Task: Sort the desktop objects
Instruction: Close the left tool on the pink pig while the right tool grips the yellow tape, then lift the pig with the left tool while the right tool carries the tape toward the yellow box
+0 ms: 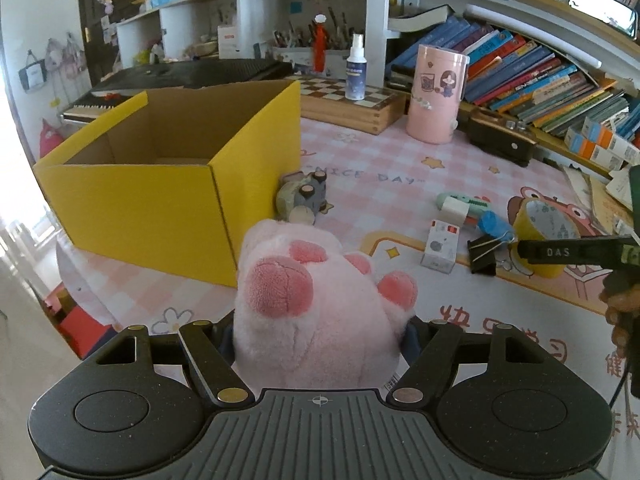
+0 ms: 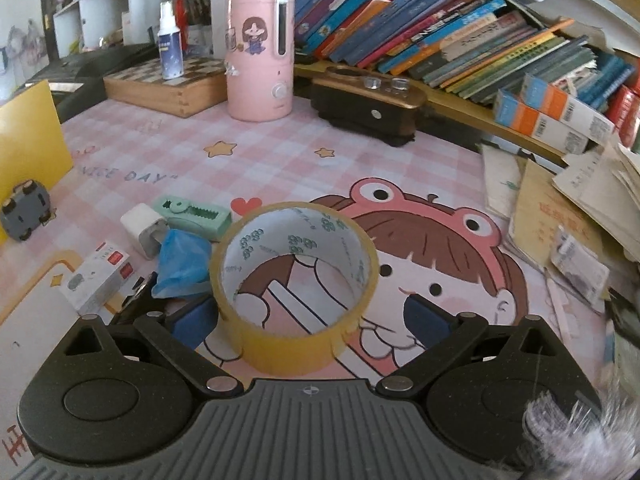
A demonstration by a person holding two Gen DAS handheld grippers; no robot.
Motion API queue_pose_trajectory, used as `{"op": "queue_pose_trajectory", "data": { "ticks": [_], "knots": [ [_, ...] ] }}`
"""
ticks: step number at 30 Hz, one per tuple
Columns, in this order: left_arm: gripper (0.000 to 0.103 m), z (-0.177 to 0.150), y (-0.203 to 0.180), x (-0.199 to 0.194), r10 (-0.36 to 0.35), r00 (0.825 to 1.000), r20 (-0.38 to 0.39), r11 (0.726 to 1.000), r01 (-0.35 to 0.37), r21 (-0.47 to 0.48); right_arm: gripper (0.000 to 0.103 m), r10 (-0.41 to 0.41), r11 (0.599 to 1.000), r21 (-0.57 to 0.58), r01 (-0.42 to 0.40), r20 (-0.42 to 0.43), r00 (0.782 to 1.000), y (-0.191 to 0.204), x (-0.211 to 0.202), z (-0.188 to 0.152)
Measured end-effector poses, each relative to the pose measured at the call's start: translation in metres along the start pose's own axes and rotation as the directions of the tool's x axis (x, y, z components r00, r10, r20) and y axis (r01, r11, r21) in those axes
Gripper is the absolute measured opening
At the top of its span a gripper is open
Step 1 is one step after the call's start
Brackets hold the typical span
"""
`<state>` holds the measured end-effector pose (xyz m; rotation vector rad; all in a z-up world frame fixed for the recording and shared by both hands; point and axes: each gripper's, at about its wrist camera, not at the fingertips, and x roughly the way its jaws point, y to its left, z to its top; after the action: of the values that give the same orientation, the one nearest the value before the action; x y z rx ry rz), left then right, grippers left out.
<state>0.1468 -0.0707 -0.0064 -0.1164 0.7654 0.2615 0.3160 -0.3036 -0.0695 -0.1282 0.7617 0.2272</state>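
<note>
My left gripper [image 1: 318, 340] is shut on a pink plush paw [image 1: 316, 300] and holds it above the desk mat, just right of the open yellow cardboard box [image 1: 160, 176]. My right gripper [image 2: 310, 316] is open, its blue pads on either side of a yellow tape roll [image 2: 296, 280] that stands on the mat; the pads do not touch it. The right gripper also shows at the right of the left wrist view [image 1: 576, 252], by the tape roll [image 1: 544, 228].
On the mat lie a grey toy car [image 1: 304, 196], a green-and-white stapler-like tool [image 2: 192, 216], a white charger [image 2: 144, 232], a small white box [image 2: 96, 280], a blue bag [image 2: 184, 264] and a black binder clip [image 1: 484, 256]. A pink humidifier [image 2: 260, 52], chessboard box [image 2: 168, 84] and books [image 2: 440, 32] stand behind.
</note>
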Motion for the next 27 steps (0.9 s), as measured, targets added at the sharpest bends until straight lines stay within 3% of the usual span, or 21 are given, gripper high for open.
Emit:
{"op": "queue_pose_trajectory", "data": {
  "ticks": [3, 6, 12, 27],
  "knots": [
    [0.074, -0.002, 0.004, -0.002, 0.012, 1.000, -0.003, 1.000, -0.012, -0.011, 0.097, 0.008, 1.000, -0.017, -0.008, -0.009, 1.000, 0.001, 0.008, 0.002],
    [0.074, -0.005, 0.008, -0.004, 0.019, 1.000, -0.004, 1.000, -0.019, -0.022, 0.083, 0.043, 0.999, -0.009, -0.044, -0.013, 0.999, 0.000, 0.012, 0.002],
    [0.074, -0.009, 0.012, -0.007, 0.021, 1.000, -0.005, 0.999, -0.021, -0.039, 0.082, 0.025, 0.999, -0.022, -0.025, -0.007, 1.000, 0.003, 0.006, 0.001],
    [0.074, -0.014, 0.030, -0.013, -0.053, 0.998, 0.030, 0.996, 0.055, -0.070, 0.082, -0.021, 0.990, 0.141, 0.016, 0.039, 0.999, 0.002, -0.068, -0.014]
  ]
}}
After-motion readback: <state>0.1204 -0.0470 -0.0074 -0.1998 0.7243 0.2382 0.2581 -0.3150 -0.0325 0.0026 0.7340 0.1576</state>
